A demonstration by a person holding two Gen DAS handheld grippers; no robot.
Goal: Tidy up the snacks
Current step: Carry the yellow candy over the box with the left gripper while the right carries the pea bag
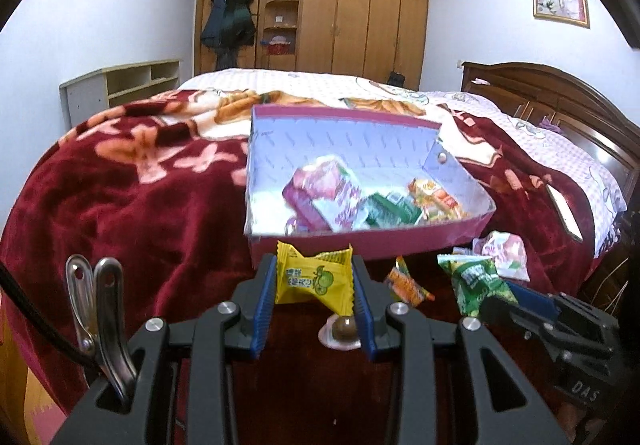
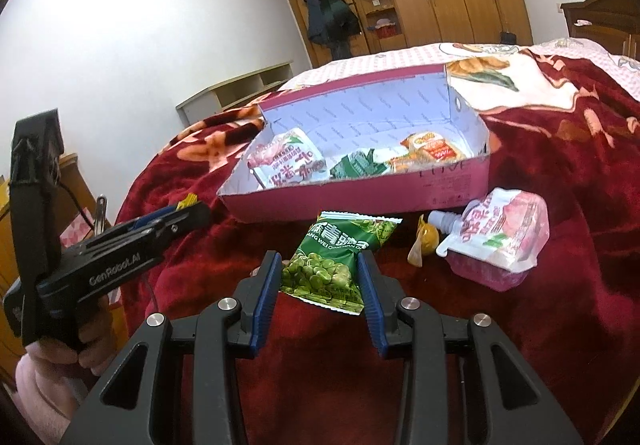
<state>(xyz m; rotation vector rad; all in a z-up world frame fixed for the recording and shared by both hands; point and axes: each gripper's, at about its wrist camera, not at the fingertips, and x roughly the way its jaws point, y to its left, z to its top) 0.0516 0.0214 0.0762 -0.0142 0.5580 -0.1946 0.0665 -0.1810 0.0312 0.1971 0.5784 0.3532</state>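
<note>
At twelve o'clock on the bed [image 1: 132,185], the box [image 2: 360,201] already holds several snacks. Left hand-held gripper [image 1: 314,281] clamps a yellow packet [image 1: 314,277]; right hand-held gripper [image 2: 320,277] pinches the green pea bag [image 2: 332,261] — a pink pouch [image 2: 504,241] and candies remain outside.

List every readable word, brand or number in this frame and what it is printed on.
"GenRobot.AI": side of the left gripper.
"DAS": body of the right gripper, letters cut off.
"WEI Q": pinyin fragment on the green pea packet.
Chinese print on the yellow candy packet and pink pouch: too blurred.
</note>
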